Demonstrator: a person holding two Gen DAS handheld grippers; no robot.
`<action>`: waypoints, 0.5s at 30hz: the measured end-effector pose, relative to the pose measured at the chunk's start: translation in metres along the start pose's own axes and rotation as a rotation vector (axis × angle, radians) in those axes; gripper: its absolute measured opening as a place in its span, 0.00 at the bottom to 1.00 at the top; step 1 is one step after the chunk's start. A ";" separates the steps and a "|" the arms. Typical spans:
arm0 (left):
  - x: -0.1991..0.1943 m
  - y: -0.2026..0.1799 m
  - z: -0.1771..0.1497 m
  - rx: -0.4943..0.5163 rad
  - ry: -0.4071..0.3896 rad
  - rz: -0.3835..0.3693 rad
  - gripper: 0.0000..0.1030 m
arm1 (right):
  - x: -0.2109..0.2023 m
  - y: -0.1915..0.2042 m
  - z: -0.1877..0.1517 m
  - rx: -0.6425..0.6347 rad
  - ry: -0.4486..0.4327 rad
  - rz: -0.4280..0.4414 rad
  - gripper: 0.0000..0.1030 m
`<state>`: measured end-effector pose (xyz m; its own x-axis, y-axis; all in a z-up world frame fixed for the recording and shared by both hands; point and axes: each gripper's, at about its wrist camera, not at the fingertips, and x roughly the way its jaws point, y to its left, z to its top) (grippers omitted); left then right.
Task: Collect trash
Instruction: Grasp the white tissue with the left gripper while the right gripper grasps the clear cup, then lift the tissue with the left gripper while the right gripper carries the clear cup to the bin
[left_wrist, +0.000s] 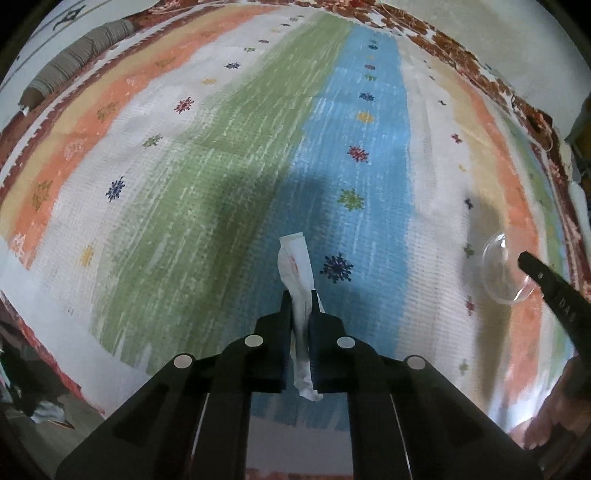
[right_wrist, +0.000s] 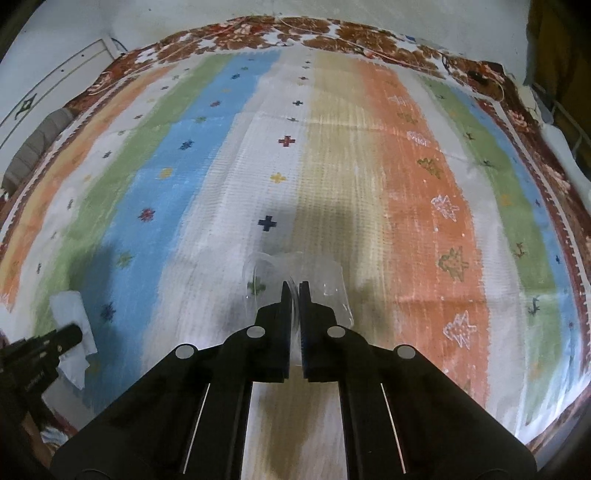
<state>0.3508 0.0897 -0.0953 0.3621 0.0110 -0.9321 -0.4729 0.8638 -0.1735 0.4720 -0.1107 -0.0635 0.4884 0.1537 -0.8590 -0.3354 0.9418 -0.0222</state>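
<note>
In the left wrist view, the left gripper (left_wrist: 300, 295) fills the lower middle of the frame with its jaws drawn almost together, clamped on a white paper wrapper (left_wrist: 295, 264). The wrapper runs up between the two black fingers, its crumpled lower end hanging below the pads and its upper end sticking out above the fingertips, over the blue stripe of the striped rug (left_wrist: 229, 155). Faint red print marks the wrapper, too blurred to read.

At the right edge of that view, the right gripper (left_wrist: 526, 260) comes in from the lower right, its dark tip against a clear plastic lid (left_wrist: 500, 269) that sits over the pale and orange stripes. Small raised lettering shows on that finger, but it cannot be read.

In the right wrist view, the right gripper (right_wrist: 294, 286) sits at lower centre, jaws nearly closed, pinching the thin rim of the clear plastic lid (right_wrist: 269, 269). The transparent lid spreads to both sides of the fingertips, and the rug's green cross motif shows through it.

At the lower left of that view the left gripper (right_wrist: 72, 334) appears as a dark tip with the white wrapper (right_wrist: 72, 314) around it, above the blue and green stripes. Pale lettering on its body is illegible.

A grey ribbed roll (left_wrist: 74, 55) lies past the rug's upper left border.
</note>
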 end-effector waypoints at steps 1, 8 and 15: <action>-0.005 0.001 -0.002 -0.002 0.000 -0.011 0.07 | -0.007 0.001 -0.002 -0.008 -0.005 0.003 0.03; -0.043 -0.010 -0.019 0.063 -0.001 -0.089 0.07 | -0.050 0.014 -0.021 -0.020 -0.025 0.055 0.03; -0.079 -0.012 -0.034 0.114 -0.044 -0.138 0.07 | -0.089 0.017 -0.045 -0.017 -0.031 0.086 0.03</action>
<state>0.3010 0.0614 -0.0304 0.4535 -0.0919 -0.8865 -0.3230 0.9101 -0.2596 0.3869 -0.1221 -0.0107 0.4822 0.2434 -0.8415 -0.3904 0.9197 0.0423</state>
